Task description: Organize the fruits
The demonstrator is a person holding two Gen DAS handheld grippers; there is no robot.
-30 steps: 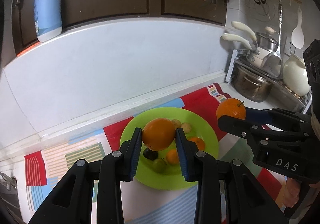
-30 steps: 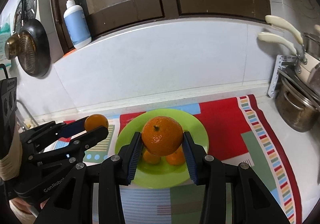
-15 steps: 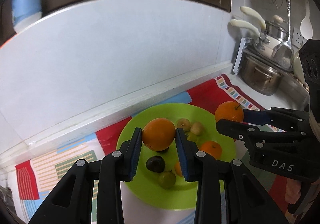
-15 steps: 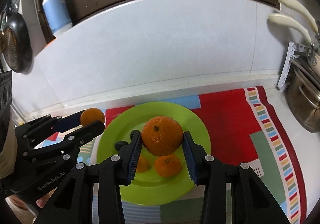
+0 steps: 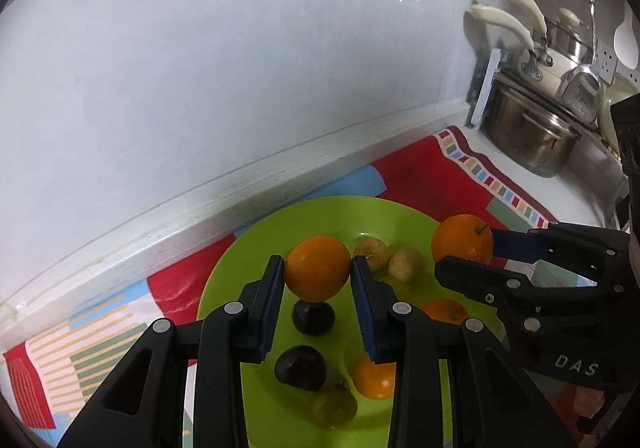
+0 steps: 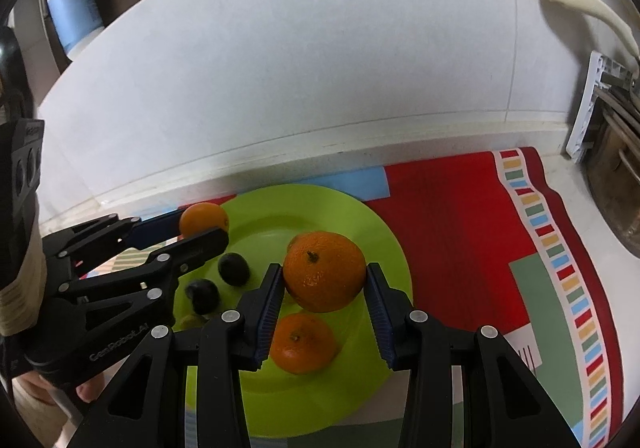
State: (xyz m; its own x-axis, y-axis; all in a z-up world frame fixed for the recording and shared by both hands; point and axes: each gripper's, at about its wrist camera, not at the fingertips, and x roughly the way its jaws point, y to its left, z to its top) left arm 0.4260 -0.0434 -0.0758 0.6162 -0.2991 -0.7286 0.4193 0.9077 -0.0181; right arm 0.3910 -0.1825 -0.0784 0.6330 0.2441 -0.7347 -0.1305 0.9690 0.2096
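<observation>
oranges over the green plate [image 5: 248, 260]: my left gripper [image 5: 318, 280] has its jaws clamped on a small orange [image 5: 317, 267] above the plate's left half, my right gripper [image 6: 325, 284] on a larger orange [image 6: 325, 271] above its centre; both drops lie straight below.

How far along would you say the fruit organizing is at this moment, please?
Done: two dark plums, two small oranges and pale small fruits lie on the green plate. In hand: the left tool and the right tool each grip an orange above it. Left: setting both oranges down.
</observation>
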